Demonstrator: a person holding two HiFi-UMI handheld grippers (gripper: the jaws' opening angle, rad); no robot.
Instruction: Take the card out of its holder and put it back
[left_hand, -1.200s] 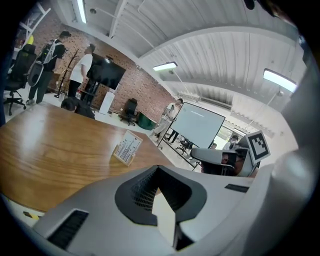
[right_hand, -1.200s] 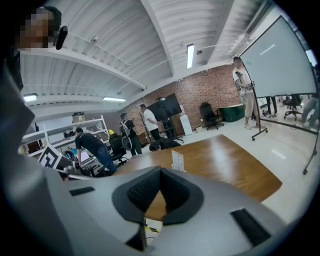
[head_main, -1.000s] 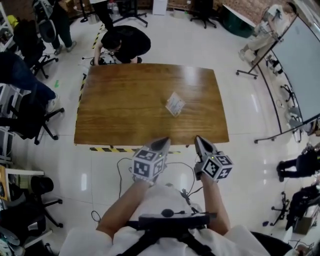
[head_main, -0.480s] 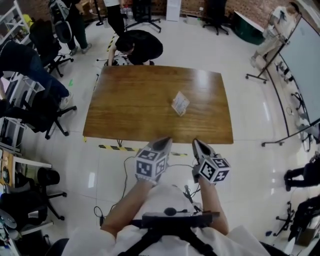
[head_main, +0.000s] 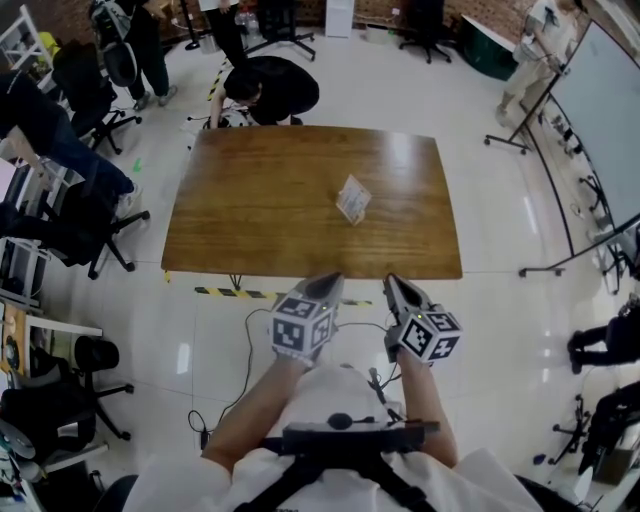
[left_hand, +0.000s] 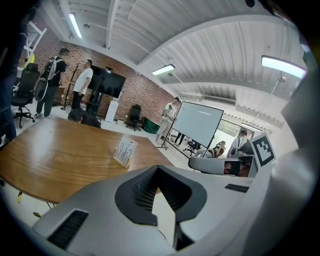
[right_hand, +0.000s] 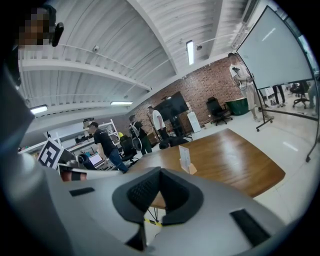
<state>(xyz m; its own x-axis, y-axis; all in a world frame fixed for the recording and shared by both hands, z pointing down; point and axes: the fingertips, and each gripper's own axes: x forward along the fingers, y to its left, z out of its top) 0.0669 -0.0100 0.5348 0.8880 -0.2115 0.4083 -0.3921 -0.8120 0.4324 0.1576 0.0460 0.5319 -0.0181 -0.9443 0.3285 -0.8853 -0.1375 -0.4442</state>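
**While both tools stay clenched, the card sits in its holder**

Where the small white printed card (head_main: 353, 195) stands now is in its low pale wooden holder (head_main: 348, 214), right of the middle of the brown varnished wooden surface (head_main: 250, 200). It leans back a little in the slot. A seated card fits either a card yet to be drawn out or one already returned, and this moment does not settle which.

The left tool (head_main: 331, 279) and the right tool (head_main: 391, 280) hang side by side before the person's body, at the near edge of the surface and well apart from the card. Each has its jaws drawn together on nothing.

The card looks thin and light, stiff enough to stand yet likely to bow under a hard pinch, and its face may be slick. The holder seems light too, so it would probably slide or tip if the card were tugged sideways. I judge the safest hold to be on the card's free top edge, with the pull running along the slot while the other tool steadies the base.

Compared with a second ago, the card and holder keep the same spot, both tools remain closed and paired, and the head view has swung slightly, so the surface sits a touch further right
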